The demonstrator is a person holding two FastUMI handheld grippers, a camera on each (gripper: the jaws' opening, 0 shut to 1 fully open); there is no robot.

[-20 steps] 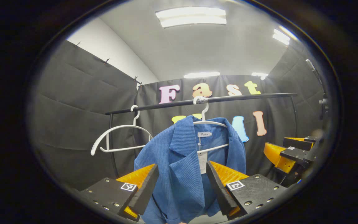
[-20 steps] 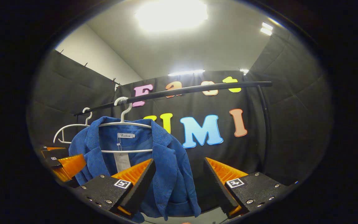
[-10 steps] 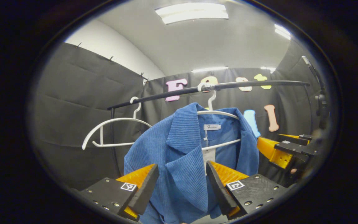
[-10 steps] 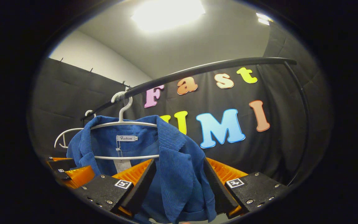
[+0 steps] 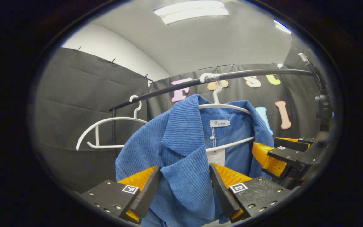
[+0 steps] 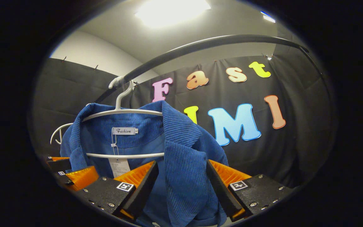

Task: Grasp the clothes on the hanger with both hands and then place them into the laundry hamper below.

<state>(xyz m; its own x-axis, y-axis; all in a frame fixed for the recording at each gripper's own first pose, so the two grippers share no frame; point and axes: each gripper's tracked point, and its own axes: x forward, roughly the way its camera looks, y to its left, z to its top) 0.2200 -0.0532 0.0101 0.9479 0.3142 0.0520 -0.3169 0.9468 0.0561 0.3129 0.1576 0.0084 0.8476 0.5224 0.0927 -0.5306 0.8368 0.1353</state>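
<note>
Fingers of the left tool were seen spread wide, black pads facing inward over ribbed orange wedges, with the lapel of the blue jacket hanging in the gap between them; whether the pads touched the cloth could not be told. The right tool was likewise held apart, the opposite lapel lying between its pads, a sliver of room visible on either side. In the left gripper view that right tool was seen just beside the jacket's far edge.

The jacket was of fine-ribbed corduroy, soft and folded at the collar, with a white woven label and a paper tag at the neck. It was carried on a thin white hanger whose hook was looped over a smooth black rail. A second, bare white hanger was hung on the rail beside it, apart from the jacket. Open space was left behind the garment before the black cloth wall.
</note>
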